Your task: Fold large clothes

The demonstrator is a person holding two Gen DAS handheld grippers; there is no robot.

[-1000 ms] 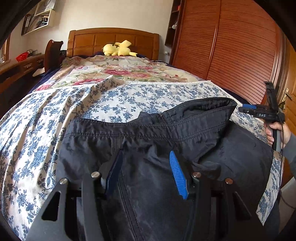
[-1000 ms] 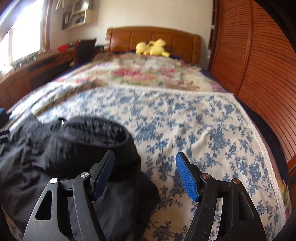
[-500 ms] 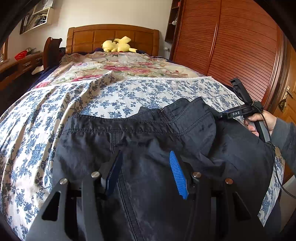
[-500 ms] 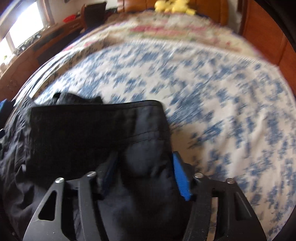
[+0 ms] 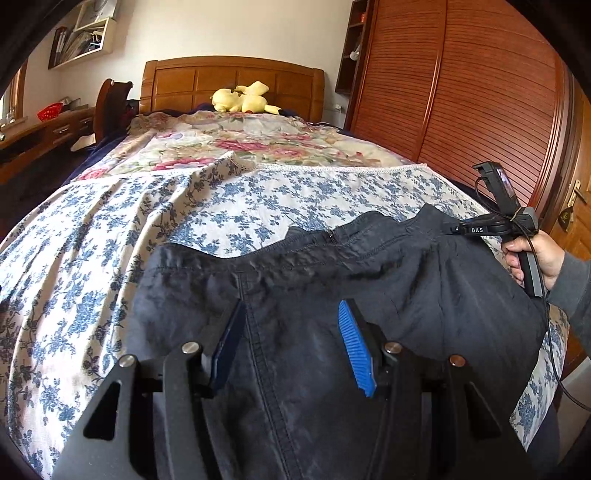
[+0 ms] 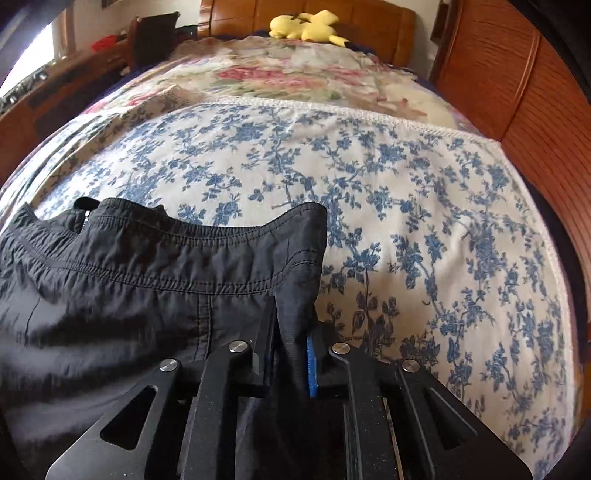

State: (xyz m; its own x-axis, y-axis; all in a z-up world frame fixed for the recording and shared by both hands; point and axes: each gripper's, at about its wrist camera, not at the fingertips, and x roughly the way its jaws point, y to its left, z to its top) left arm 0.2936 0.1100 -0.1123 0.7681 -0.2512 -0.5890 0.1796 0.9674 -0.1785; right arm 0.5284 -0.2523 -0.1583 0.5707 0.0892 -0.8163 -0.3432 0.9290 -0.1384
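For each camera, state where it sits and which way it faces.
Left wrist: on the left hand-held gripper, facing the headboard across the dark trousers; its open fingers, the person's right hand show.
Right wrist: on the right hand-held gripper, angled down, closing on the trousers' waistband corner.
Shared: trousers, blue-flowered bedspread, yellow plush toy.

A bed (image 5: 110, 229) with a blue-flowered cover fills the room, its wooden headboard (image 5: 232, 79) at 12 o'clock under a pale wall (image 5: 229, 29). A slatted wardrobe (image 5: 480, 92) stands at 2 o'clock. At 10 o'clock are a desk (image 5: 44, 125), a chair (image 5: 109, 103) and a wall shelf (image 5: 81, 40), with daylight from a window (image 6: 40, 48).
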